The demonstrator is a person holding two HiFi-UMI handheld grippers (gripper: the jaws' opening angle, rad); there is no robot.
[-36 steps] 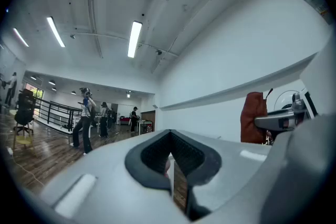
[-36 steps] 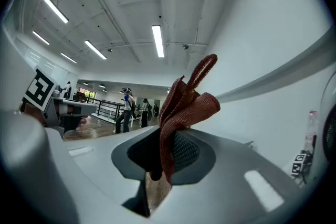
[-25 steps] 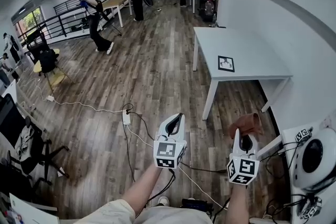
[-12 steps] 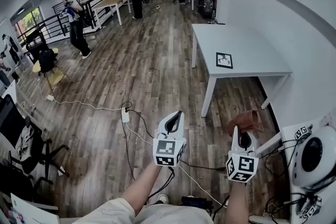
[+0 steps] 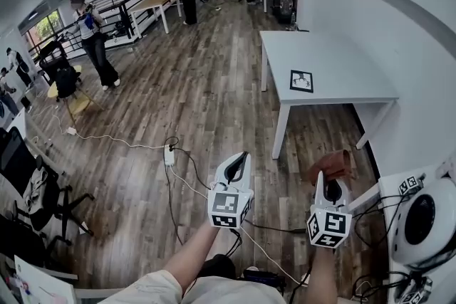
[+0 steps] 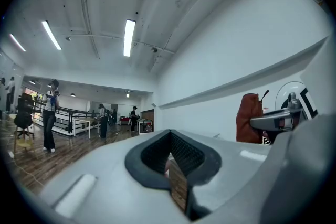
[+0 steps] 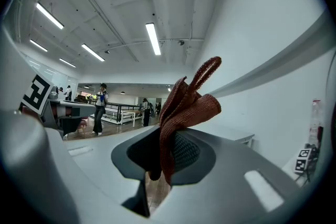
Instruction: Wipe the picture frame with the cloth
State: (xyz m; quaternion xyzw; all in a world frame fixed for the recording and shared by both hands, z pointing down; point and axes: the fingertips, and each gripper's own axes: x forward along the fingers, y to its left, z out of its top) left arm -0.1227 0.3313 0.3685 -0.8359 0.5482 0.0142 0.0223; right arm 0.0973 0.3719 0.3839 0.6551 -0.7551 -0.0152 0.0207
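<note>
A small black picture frame (image 5: 301, 80) lies flat on the white table (image 5: 335, 71) ahead, well beyond both grippers. My right gripper (image 5: 332, 184) is held over the floor near the table's front leg, shut on a rust-brown cloth (image 5: 330, 166) that bunches up above its jaws; the same cloth (image 7: 181, 110) fills the middle of the right gripper view. My left gripper (image 5: 239, 165) is to its left at about the same height, jaws closed with nothing between them. In the left gripper view the cloth (image 6: 250, 117) shows at the right.
Cables and a power strip (image 5: 170, 156) trail across the wooden floor below the grippers. A white device with a round lens (image 5: 422, 211) stands at the lower right against the wall. Several people stand further back in the room near other tables (image 5: 159, 5) and a railing.
The view has shifted slightly so the table and frame sit a little higher and nearer. A person at the left has walked further left. Both grippers hold about the same pose.
</note>
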